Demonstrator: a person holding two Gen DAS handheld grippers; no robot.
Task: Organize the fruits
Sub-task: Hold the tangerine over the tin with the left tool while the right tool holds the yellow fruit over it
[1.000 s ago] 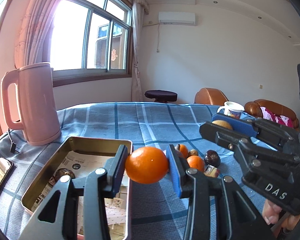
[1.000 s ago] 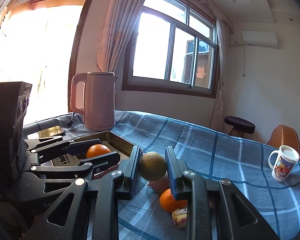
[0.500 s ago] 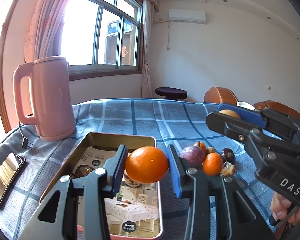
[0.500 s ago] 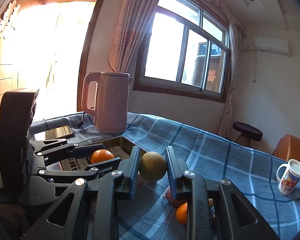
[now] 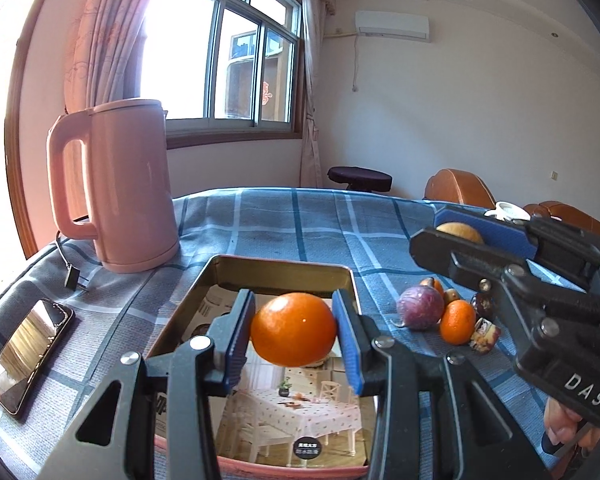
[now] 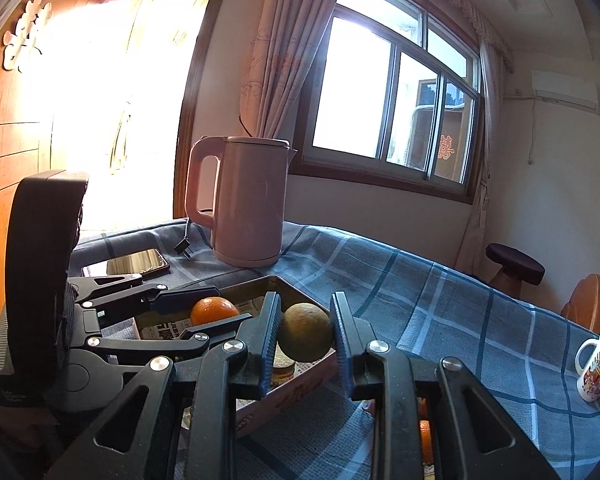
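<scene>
- Both sets of jaws are clamped on fruit: my left gripper [image 5: 294, 336] squeezes an orange [image 5: 293, 330] between its blue pads, and my right gripper [image 6: 305, 336] pinches a greenish-yellow citrus [image 6: 305, 332] the same way.
- Held clear of the cloth, the orange hangs over the open metal tin [image 5: 340, 270], which I read as the collecting box (its floor is lined with a printed picture of a dining room).
- From the right wrist view, the citrus sits just above the tin's near edge, so I judge both fruits are about to be set down inside; I would lower each before letting go, so nothing rolls out.
- Waiting their turn just right of the tin are the loose fruits: a purple round fruit [image 5: 420, 307], a small orange [image 5: 457, 322] and some darker pieces beside them, bunched together on the blue checked tablecloth [image 5: 284, 224].
- A phone [image 5: 28, 356] lies flat to the tin's left, well clear of it.
- Farther back stands a pink kettle [image 5: 120, 184], its plug lying loose on the cloth.
- At the table's far right, a printed mug [image 6: 594, 362].
</scene>
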